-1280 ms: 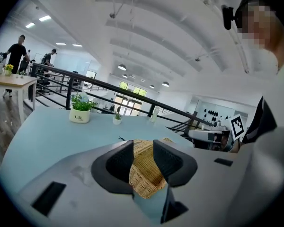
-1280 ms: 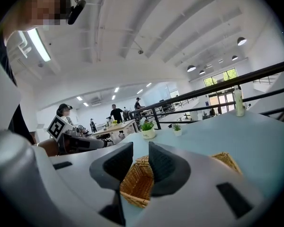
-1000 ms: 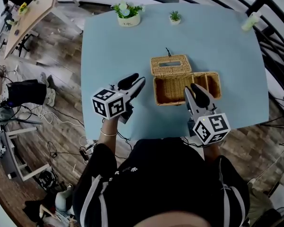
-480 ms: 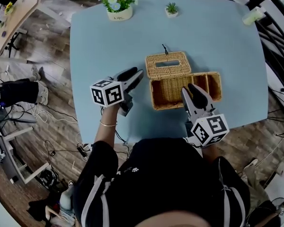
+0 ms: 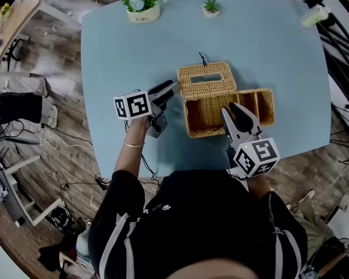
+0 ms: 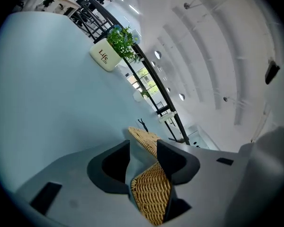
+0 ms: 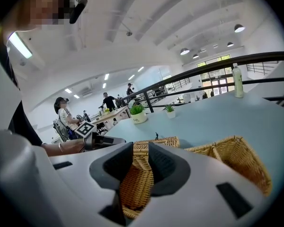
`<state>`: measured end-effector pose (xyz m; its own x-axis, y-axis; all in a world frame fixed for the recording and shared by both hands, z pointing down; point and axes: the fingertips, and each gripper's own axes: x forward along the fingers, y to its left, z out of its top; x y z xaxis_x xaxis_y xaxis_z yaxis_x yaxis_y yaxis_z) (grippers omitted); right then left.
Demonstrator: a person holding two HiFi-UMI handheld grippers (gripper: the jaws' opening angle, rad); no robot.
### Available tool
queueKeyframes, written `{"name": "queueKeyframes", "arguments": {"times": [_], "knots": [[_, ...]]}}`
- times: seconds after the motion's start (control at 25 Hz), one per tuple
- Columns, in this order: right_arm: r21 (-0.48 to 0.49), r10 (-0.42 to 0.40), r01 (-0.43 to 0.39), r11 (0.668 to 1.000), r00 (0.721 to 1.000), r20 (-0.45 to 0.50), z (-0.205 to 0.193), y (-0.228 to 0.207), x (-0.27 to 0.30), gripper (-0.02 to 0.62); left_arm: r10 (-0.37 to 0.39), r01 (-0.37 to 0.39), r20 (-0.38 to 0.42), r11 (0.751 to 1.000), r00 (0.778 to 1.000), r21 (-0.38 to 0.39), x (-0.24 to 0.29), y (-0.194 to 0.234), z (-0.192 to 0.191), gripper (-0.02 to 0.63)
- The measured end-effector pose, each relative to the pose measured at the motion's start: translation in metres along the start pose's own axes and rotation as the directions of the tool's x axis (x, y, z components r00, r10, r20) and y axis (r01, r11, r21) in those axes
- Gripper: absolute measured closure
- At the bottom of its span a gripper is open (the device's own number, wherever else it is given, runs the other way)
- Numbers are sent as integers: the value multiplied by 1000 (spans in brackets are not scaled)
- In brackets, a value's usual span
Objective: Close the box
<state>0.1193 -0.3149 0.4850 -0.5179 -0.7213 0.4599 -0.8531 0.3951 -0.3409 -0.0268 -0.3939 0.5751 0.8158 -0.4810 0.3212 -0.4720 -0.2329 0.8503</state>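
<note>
An open wicker box (image 5: 262, 104) stands mid-table. Its slotted lid (image 5: 206, 79) lies folded back behind it. My left gripper (image 5: 167, 89) is at the lid's left end. Its jaws are opening, and in the left gripper view they (image 6: 143, 148) stand apart with the lid's edge (image 6: 144, 137) and the box's corner (image 6: 151, 193) showing between them, unpressed. My right gripper (image 5: 237, 114) hangs over the box's front wall. In the right gripper view its jaws (image 7: 141, 148) are a narrow gap apart, with only the box's inside (image 7: 132, 183) seen through it.
The blue table (image 5: 267, 51) carries a white flower pot (image 5: 141, 4), a small plant (image 5: 211, 6) and a pale bottle (image 5: 312, 16) along its far edge. Wooden floor with cables lies to the left, black railings to the right. People sit at a desk (image 7: 64, 112) far off.
My left gripper has moved right and forward from beside the box to the lid's left end. The right gripper has stayed over the box's front wall.
</note>
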Motion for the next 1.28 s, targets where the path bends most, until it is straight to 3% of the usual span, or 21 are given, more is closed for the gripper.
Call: {"name": "queueKeyframes", "arguments": {"times": [0.64, 1.0, 1.28], "knots": [[23, -69, 68, 997, 997, 28, 13, -24, 1, 494, -70, 68, -5, 987, 998, -147, 27, 3, 1, 448], [60, -88, 85, 995, 995, 51, 32, -49, 8, 495, -55, 56, 21, 996, 998, -76, 24, -8, 10, 471], [42, -65, 63, 997, 997, 34, 49, -68, 21, 494, -36, 31, 86, 998, 996, 58, 13, -30, 24, 495]]}}
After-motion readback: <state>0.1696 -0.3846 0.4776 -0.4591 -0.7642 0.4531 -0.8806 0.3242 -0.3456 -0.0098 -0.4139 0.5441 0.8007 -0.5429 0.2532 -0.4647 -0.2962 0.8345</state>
